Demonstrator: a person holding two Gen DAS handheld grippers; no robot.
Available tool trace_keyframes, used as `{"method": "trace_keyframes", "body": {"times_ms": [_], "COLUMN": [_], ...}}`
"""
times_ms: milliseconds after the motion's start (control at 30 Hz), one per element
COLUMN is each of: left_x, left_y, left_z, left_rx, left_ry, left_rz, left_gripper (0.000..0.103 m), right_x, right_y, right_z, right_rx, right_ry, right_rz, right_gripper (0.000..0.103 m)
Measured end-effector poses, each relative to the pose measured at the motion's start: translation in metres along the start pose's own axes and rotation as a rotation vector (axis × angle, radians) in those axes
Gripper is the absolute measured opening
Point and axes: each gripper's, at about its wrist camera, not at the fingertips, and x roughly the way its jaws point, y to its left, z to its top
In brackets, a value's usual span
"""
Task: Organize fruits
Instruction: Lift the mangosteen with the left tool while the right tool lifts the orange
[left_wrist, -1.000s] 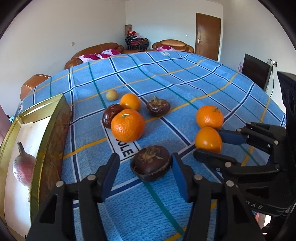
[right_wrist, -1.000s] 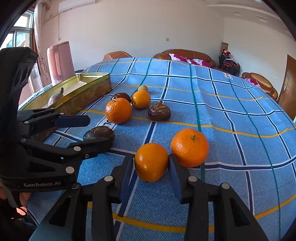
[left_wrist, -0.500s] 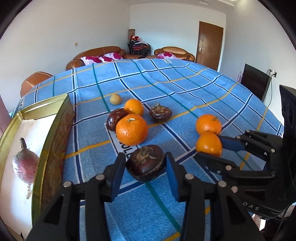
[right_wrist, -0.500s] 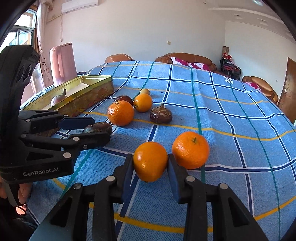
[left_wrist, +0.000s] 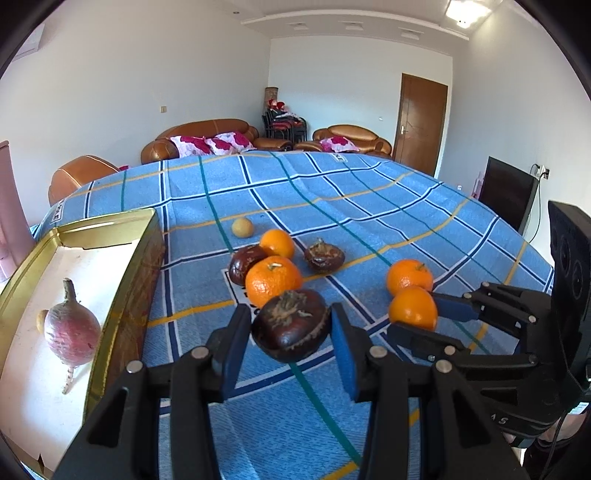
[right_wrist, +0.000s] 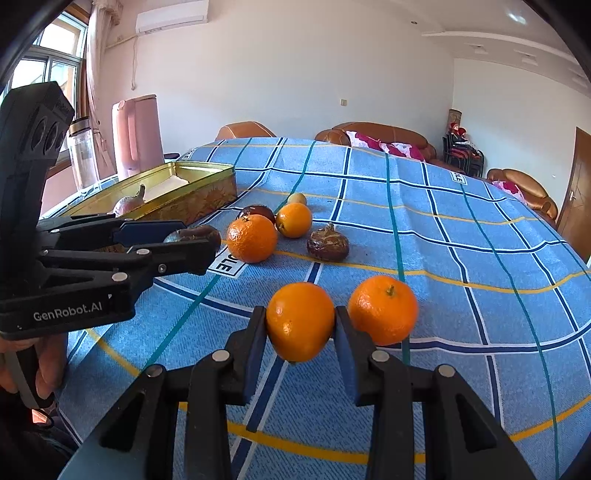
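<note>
The gold tin (left_wrist: 122, 280) at the table's left holds a pink-red radish (left_wrist: 72, 328) on its white floor. The left gripper (left_wrist: 291, 334), jaws having just closed, clamps a dark brown wrinkled fruit (left_wrist: 291, 328) raised off the blue checked cloth (left_wrist: 369, 206). Beside it, the right gripper (right_wrist: 300, 325) squeezes a smooth orange (right_wrist: 300, 321), both angled downward.

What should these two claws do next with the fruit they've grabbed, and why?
Probably lift both and carry them toward the gold tin. The left gripper is clamped on a dark brown fruit, the right gripper on an orange, and only a pink root vegetable shows in the tin.
</note>
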Motion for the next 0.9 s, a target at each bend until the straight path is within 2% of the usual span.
{"method": "trace_keyframes", "body": {"times_ms": [900], "left_x": [-0.027], "left_y": [0.000], "left_z": [-0.004], "left_rx": [-0.004], "left_ry": [-0.155], "left_rz": [0.036], "left_gripper": [0.045], "right_x": [-0.016], "right_y": [0.002], "right_z": [-0.006], "right_rx": [-0.018], "right_ry": [-0.118], "right_rz": [0.003], "right_gripper": [0.038]}}
